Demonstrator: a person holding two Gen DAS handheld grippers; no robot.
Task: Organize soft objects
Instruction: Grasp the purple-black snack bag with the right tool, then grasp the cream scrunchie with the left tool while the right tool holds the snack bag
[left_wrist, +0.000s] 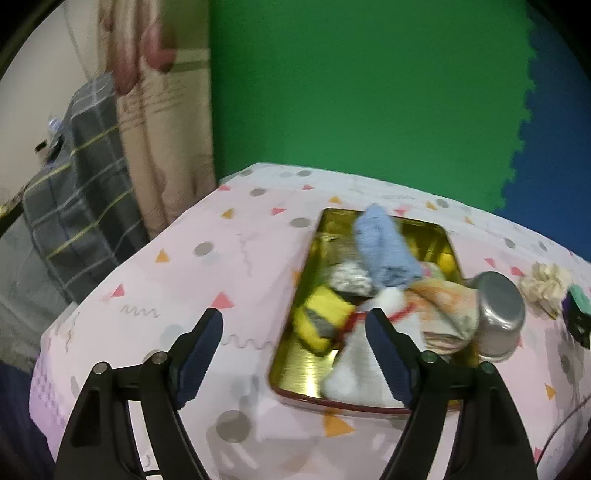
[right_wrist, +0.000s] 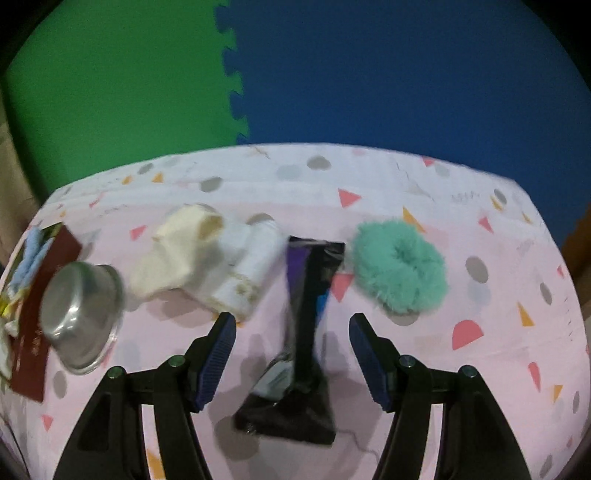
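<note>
Right claw (right_wrist: 291, 354): jaws apart, empty, above black glossy plastic packet (right_wrist: 295, 373) lying lower centre of right wrist view, on pink patterned counter (right_wrist: 424, 177). Teal fluffy scrunchie (right_wrist: 399, 271) right of centre; cream sock (right_wrist: 177, 251) and white rolled cloth (right_wrist: 247, 273) left of centre, touching. Left claw (left_wrist: 295, 347): jaws apart, empty, beside gold rectangular metal tin (left_wrist: 295, 380) holding blue knitted cloth (left_wrist: 384, 251). Judged step: picking next item. Next move: choose soft item, lower, close jaws.
</note>
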